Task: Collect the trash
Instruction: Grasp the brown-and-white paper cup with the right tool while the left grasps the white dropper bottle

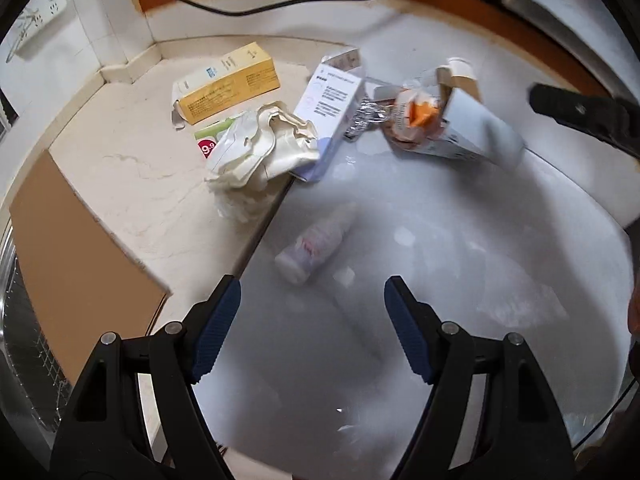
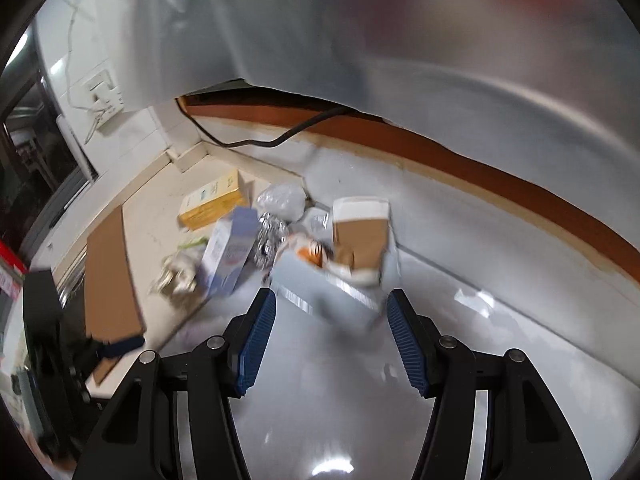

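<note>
Trash lies in a heap on a pale counter: a yellow box (image 1: 228, 80) (image 2: 212, 202), a white-and-lavender box (image 1: 328, 116) (image 2: 230, 254), crumpled cream paper (image 1: 264, 148), foil (image 1: 362, 118) (image 2: 270, 236), an orange-and-white wrapper (image 1: 416, 116) and a grey carton (image 1: 476, 128) (image 2: 304, 280) with brown flaps open. A small white bottle (image 1: 316, 240) looks hazy, as if behind translucent white plastic. My left gripper (image 1: 312, 280) is open above it, holding nothing. My right gripper (image 2: 330, 296) is open and holds nothing, with the grey carton just ahead of its tips.
A brown cardboard sheet (image 1: 80, 260) (image 2: 112, 280) lies at the counter's left. A black cable (image 1: 280, 4) (image 2: 260, 144) runs along the back edge. A translucent plastic sheet (image 2: 360, 40) hangs across the top of the right wrist view. A wire rack (image 1: 24, 340) sits far left.
</note>
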The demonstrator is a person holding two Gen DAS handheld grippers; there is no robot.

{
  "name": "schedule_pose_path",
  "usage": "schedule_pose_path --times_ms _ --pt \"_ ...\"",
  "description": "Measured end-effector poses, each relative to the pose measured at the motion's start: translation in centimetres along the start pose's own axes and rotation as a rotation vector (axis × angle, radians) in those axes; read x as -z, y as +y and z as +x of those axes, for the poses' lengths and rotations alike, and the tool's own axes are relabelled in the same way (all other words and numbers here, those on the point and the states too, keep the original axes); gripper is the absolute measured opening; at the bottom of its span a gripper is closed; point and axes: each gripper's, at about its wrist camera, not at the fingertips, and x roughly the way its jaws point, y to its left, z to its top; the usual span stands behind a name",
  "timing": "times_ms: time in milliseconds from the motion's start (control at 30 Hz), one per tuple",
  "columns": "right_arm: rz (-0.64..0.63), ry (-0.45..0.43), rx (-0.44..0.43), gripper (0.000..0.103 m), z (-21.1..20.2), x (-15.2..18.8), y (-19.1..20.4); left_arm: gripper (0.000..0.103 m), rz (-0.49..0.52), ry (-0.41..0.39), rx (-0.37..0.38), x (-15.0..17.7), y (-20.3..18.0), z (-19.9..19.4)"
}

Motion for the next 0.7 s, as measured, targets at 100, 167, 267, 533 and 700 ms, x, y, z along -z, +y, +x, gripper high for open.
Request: schedule_pose_path --times_ms 100,167,267,533,700 --pt "0.001 0.019 0.01 0.059 3.7 -1.8 -0.3 0.072 -0.004 -0.008 -0.016 -0.9 0.0 1.3" --pt "0.001 0.034 0.03 0.059 5.8 -2.3 0.1 0.072 -0.012 -0.001 -0.022 -1.3 0.3 2.0" --pt "0.033 0.021 0.03 0.059 7.9 -3.2 -0.4 0.072 -0.03 0.015 -0.019 -1.7 0.7 3.1" --pt "0.066 0.086 0.097 0.059 12.3 -3.8 -1.3 0.072 -0.022 0.041 -0.02 -2.2 0.4 5.4" --pt "0.037 0.085 0.082 0.049 13.1 -2.3 -0.9 0.067 -0.044 0.043 0.0 -2.5 0.7 6.0"
